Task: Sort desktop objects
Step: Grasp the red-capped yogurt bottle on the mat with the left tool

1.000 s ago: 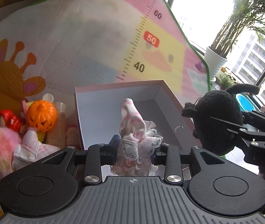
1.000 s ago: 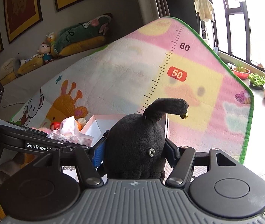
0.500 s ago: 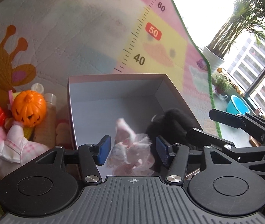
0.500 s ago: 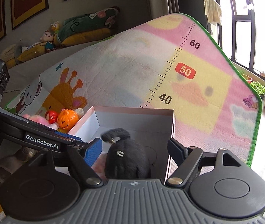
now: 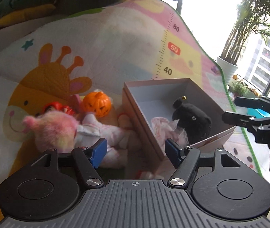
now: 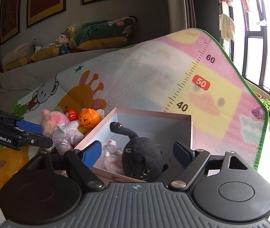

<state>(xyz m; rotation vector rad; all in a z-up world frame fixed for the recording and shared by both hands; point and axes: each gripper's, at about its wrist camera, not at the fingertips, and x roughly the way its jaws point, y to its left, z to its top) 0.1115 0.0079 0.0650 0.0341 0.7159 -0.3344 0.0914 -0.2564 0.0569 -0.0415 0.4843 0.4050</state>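
Left hand-held gripper [image 5: 135, 153]: jaws apart, have just been opening, nothing clamped. The box's near wall and the doll heap sit in the gap beyond the blue pads, no contact visible.
Right hand-held gripper [image 6: 137, 153]: jaws apart too, just been opening, nothing gripped. Black plush cat [image 6: 142, 160] lies beyond and between the pads, clear of both.

Open box [image 6: 191, 131], pink outside, grey inside, sits on the play mat [image 6: 144, 72]. Inside: the black plush cat, tail up with a small gold bell, and touching it on the left a pink-and-white lacy doll dress [image 6: 111, 156].

Just left of the box, in a heap: orange pumpkin [image 6: 88, 118], red-haired figure [image 6: 71, 114], doll with pink fluffy hair [image 6: 54, 120] in a pale checked outfit.

Readable text: mat carries a printed ruler marked "40", "50" (white on red tag) and "60". The left gripper's side reads "GenRobot.AI" in the right wrist view. In the left wrist view the right gripper shows partial letters "DAS"; rest not legible.
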